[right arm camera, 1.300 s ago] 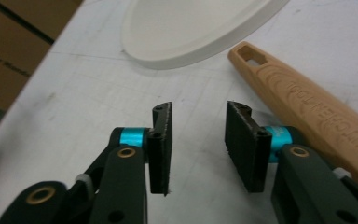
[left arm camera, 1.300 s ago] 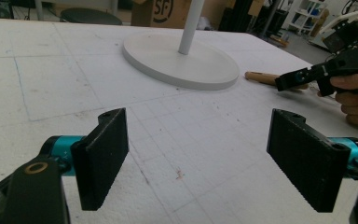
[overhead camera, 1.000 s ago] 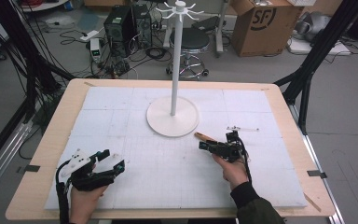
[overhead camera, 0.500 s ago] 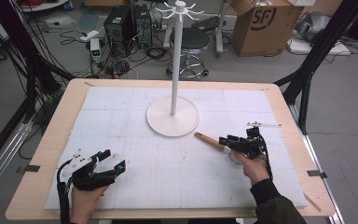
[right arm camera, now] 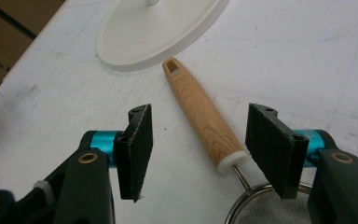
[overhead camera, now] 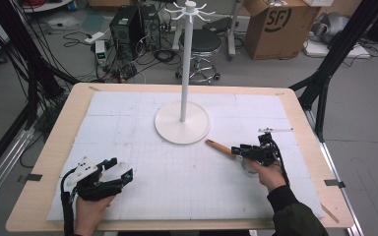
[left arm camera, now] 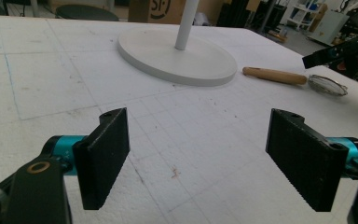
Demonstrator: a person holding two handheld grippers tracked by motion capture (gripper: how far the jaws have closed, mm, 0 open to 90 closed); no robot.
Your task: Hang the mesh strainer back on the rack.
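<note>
My left gripper rests low at the desk's near left, jaws apart with nothing between them. The white stand sits mid-desk. Right of it the wooden-handled strainer lies flat, its handle between my right gripper's parted jaws, untouched.

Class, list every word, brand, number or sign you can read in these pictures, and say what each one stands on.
"SF": on the cardboard box on the floor behind the table, in the high view.
"SF", cut off at the top edge: on the same box in the left gripper view.
"ANDS", the end of a cut-off word: on the brown box at the left edge of the right gripper view.
Strainer handle, stand base, grippers: no text readable.
</note>
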